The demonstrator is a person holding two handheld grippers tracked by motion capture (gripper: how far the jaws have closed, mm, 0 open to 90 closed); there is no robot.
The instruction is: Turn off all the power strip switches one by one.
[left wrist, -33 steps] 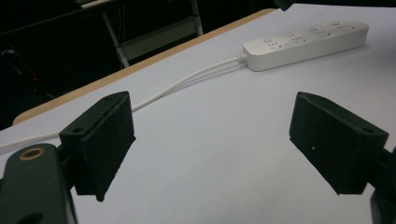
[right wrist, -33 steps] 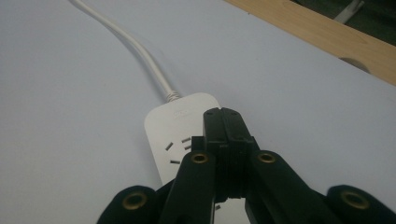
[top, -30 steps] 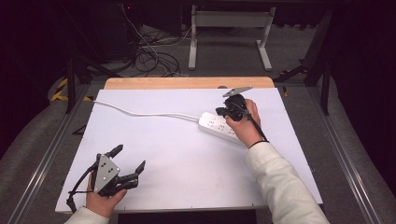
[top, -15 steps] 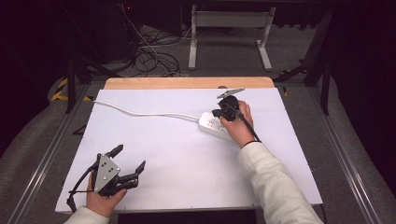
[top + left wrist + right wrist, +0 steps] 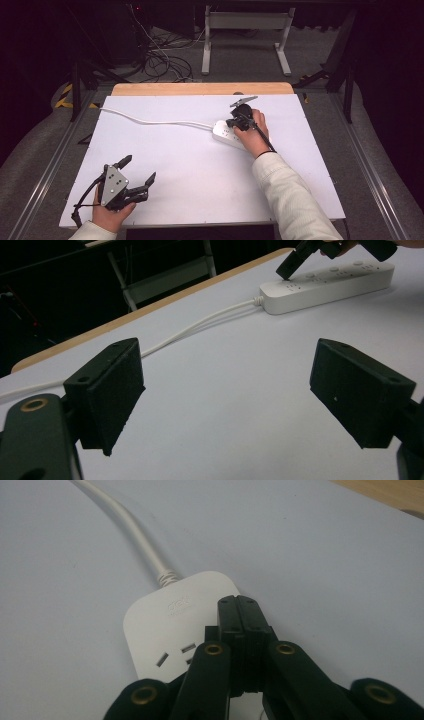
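A white power strip [image 5: 221, 132] lies at the middle right of the white table [image 5: 190, 175], and its white cable [image 5: 150, 121] runs off to the far left. My right gripper [image 5: 231, 122] is shut with nothing between its jaws. In the right gripper view its closed tips [image 5: 242, 602] sit over the cable end of the power strip [image 5: 165, 625], beside a socket; contact cannot be made out. The left gripper view shows that same black tip [image 5: 287, 272] down on the power strip [image 5: 325, 285]. My left gripper [image 5: 140, 168] rests at the near left, open and holding nothing [image 5: 225, 385].
A wooden strip [image 5: 200, 89] borders the table's far side. Beyond it on the floor stand a metal frame [image 5: 245, 30] and a tangle of cables [image 5: 160, 60]. Grey rails run along both sides of the table.
My right gripper has come down and a little to the left, onto the cable end of the power strip. The left gripper has stayed where it was.
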